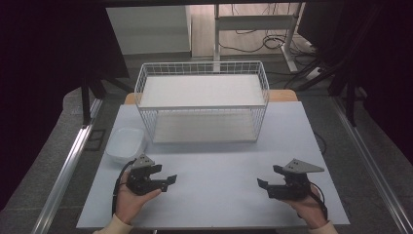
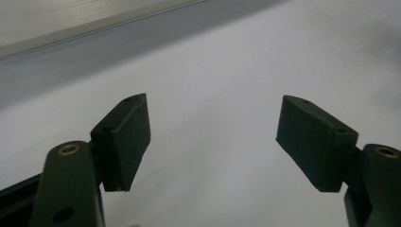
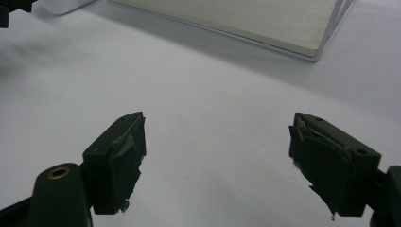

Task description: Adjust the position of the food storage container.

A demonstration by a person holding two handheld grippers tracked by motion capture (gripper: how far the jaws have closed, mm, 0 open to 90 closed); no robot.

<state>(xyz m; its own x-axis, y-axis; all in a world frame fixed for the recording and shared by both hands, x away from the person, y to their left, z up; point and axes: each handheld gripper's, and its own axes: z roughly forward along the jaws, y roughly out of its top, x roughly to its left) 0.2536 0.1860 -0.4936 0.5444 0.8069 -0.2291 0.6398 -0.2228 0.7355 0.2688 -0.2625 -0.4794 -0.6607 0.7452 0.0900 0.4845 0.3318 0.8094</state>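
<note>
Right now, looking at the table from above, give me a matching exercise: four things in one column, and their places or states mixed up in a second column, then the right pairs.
Things:
1. wire basket
2. white bowl
3. left gripper
4. right gripper

Places or states:
A. near the table's front right, jaws open, holding nothing
B. at the back middle of the table, two shelves
C. near the table's front left, jaws open, holding nothing
D. by the basket's front left corner, nothing in it

Pairs: 1-B, 2-D, 3-C, 4-A
</note>
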